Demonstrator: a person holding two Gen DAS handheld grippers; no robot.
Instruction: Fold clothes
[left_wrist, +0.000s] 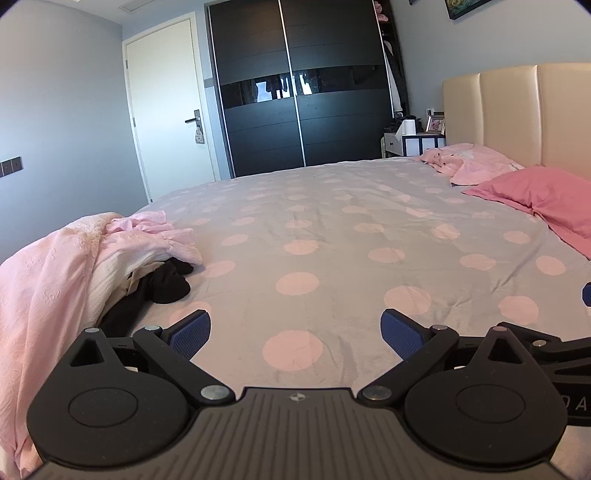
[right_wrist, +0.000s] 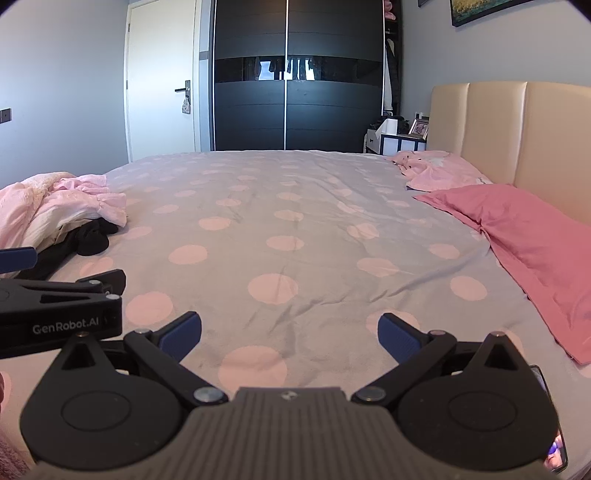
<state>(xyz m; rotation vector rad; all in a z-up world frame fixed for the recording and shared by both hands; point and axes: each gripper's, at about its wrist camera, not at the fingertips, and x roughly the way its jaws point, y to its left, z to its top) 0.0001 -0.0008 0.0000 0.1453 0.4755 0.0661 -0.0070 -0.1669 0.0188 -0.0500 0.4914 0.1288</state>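
Note:
A heap of pink and cream clothes (left_wrist: 66, 258) lies at the left side of the bed, with a black garment (left_wrist: 162, 284) under its near edge. The heap also shows in the right wrist view (right_wrist: 62, 206), with the black garment (right_wrist: 88, 236) beside it. My left gripper (left_wrist: 295, 332) is open and empty, held low over the grey sheet with pink dots (left_wrist: 314, 229), to the right of the heap. My right gripper (right_wrist: 290, 332) is open and empty over the sheet (right_wrist: 288, 206). The left gripper's body (right_wrist: 59, 314) shows at the left of the right wrist view.
A dark pink pillow (right_wrist: 532, 243) and a light pink pillow (right_wrist: 436, 170) lie against the cream headboard (right_wrist: 517, 125) on the right. Beyond the bed stand a black wardrobe (right_wrist: 295, 74), a white door (right_wrist: 162, 81) and a bedside table (right_wrist: 395, 140).

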